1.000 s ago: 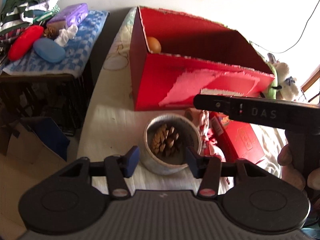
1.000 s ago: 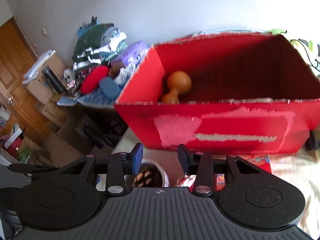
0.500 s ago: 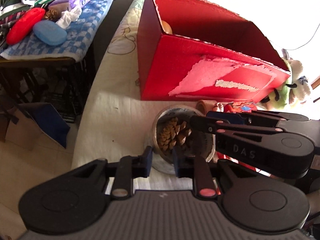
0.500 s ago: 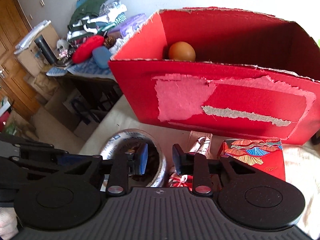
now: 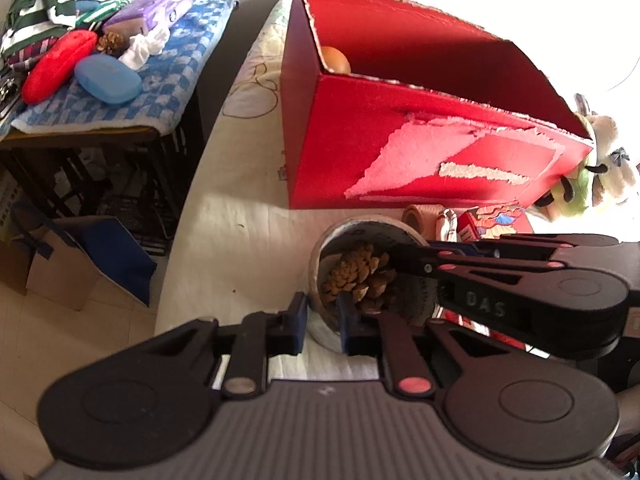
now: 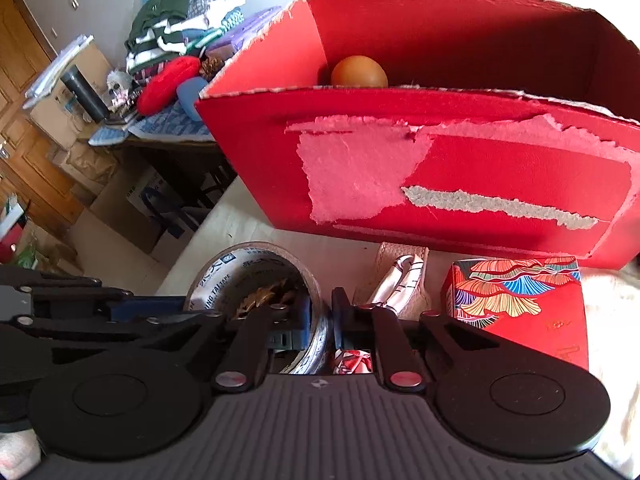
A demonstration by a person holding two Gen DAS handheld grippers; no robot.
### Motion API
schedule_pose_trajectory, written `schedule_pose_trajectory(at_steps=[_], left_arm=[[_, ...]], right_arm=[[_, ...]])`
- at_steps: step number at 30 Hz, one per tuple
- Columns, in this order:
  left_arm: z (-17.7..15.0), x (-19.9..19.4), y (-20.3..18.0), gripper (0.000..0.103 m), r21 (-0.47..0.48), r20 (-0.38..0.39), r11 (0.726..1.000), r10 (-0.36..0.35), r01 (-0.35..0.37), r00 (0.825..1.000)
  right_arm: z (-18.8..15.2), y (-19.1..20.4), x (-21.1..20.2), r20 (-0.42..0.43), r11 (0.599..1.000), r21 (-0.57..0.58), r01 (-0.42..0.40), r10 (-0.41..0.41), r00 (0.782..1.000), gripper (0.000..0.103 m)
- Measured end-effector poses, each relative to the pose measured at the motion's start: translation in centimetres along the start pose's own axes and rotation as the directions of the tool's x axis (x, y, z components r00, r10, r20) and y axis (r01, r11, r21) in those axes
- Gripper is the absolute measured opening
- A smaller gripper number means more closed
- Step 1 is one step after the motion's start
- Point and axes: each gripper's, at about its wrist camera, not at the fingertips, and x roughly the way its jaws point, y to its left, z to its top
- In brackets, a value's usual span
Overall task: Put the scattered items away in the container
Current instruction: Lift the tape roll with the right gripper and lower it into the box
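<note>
Both grippers have closed in on the wide roll of clear tape (image 5: 362, 280) since a second ago, when their jaws stood apart above it: the left gripper (image 5: 322, 320) now pinches the roll's near wall, one blue pad outside and one inside, and the right gripper (image 6: 321, 314) clamps the roll's opposite wall in the same way, with its left pad inside the ring. A brown pine cone (image 5: 360, 276) sits inside the roll's hollow, and in the left wrist view the right gripper's black arm reaches across the roll from the right. The roll stands on the pale cloth-covered table (image 5: 240, 248), just in front of the big red cardboard box with a torn front face (image 6: 460, 168), which is open at the top and holds an orange-brown rounded object (image 6: 359, 73) in its far left corner, possibly a gourd, though only its top shows. Just right of the roll lie a striped pink-and-white fabric bundle (image 6: 400, 280) and a small red carton printed with coloured fan shapes (image 6: 520, 300), both near the box's front wall
</note>
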Motion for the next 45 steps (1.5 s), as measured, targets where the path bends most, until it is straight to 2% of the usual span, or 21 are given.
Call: schedule_pose_trajectory(at_steps=[10, 16, 20, 25, 29, 33, 38, 41, 45], left_arm=[[0.4, -5.9, -1.6, 0.011, 0.047, 0.133, 0.998, -0.041, 0.035, 0.99], [1.9, -10.1, -3.6, 0.011, 0.106, 0.24, 0.994, -0.064, 0.039, 0.969], [4.0, -11.8, -4.9, 0.012, 0.162, 0.297, 0.986, -0.076, 0.028, 0.952], [8.3, -11.3, -6.2, 0.012, 0.199, 0.333, 0.979, -0.098, 0.031, 0.938], [12.0, -8.5, -7.4, 0.011, 0.225, 0.318, 0.974, -0.083, 0.01, 0.944], [15.1, -3.9, -7.4, 0.011, 0.208, 0.244, 0.978, -0.063, 0.011, 0.968], [16.6, 1.8, -6.4, 0.01, 0.144, 0.131, 0.99, -0.02, 0.001, 0.991], [16.9, 4.3, -5.6, 0.01, 0.097, 0.065, 0.995, 0.001, -0.007, 0.998], [16.7, 6.4, -4.8, 0.01, 0.053, -0.013, 0.998, 0.034, -0.034, 0.999]], right_arm=[[0.6, 0.8, -5.5, 0.138, 0.999, -0.032, -0.011, 0.016, 0.99, 0.013], [2.4, 0.0, -8.6, 0.211, 0.997, 0.018, -0.073, 0.068, 0.975, 0.013], [3.9, -0.2, -10.4, 0.281, 0.997, 0.013, -0.079, 0.072, 0.957, 0.013], [6.5, -1.9, -11.0, 0.35, 0.998, 0.011, -0.055, 0.048, 0.936, 0.013], [9.2, -4.1, -9.2, 0.362, 1.0, 0.024, -0.016, 0.006, 0.932, 0.012], [11.4, -7.0, -5.9, 0.313, 0.999, 0.042, 0.01, -0.023, 0.949, 0.011], [12.4, -9.8, -2.0, 0.173, 0.998, 0.059, 0.02, -0.03, 0.984, 0.011], [13.0, -10.5, 0.7, 0.062, 0.998, 0.051, 0.022, -0.025, 0.998, 0.011], [13.5, -10.5, 3.4, -0.078, 1.0, 0.018, 0.015, -0.013, 0.997, 0.01]])
